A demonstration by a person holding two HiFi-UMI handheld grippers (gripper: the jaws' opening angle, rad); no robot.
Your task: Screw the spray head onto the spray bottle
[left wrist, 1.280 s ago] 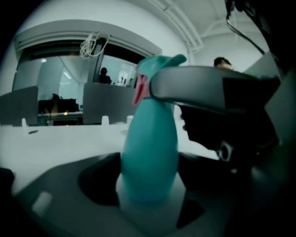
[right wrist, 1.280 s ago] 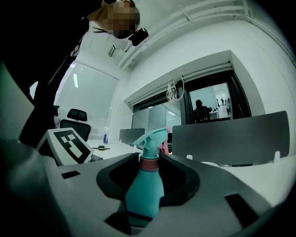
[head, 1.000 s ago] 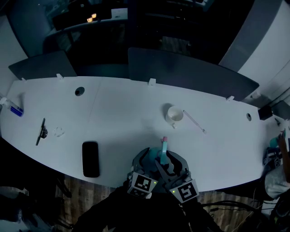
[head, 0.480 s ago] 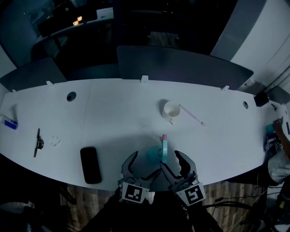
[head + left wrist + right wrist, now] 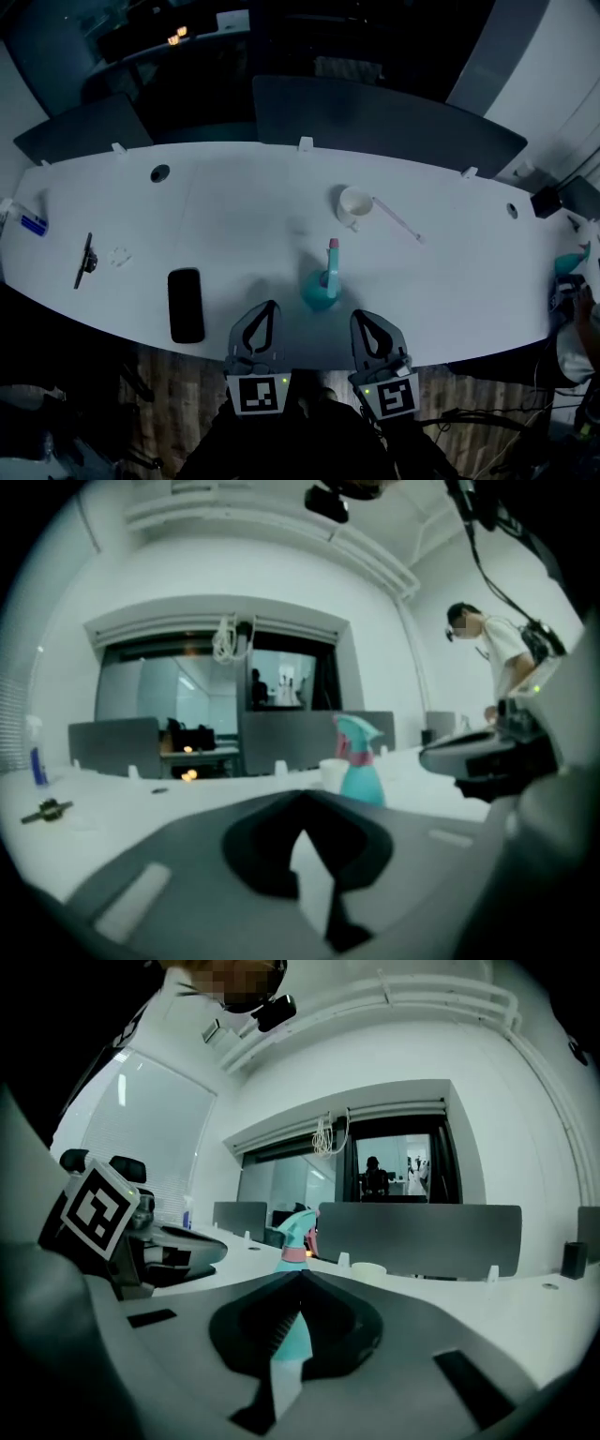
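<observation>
Spray bottle [image 5: 322,289], spray head [image 5: 333,251] on, upright near table [image 5: 234,216] front edge; cup [image 5: 354,202] behind. Left gripper [image 5: 271,306], right gripper [image 5: 362,315] just closed, both empty.

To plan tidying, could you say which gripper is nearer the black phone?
Left. The left gripper sits just right of the phone; the right gripper is beyond the spray bottle.

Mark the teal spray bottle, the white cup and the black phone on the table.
teal spray bottle [image 5: 317,296], head view, its round body.
white cup [image 5: 355,202], head view, its inside.
black phone [image 5: 186,305], head view, middle of its face.
</observation>
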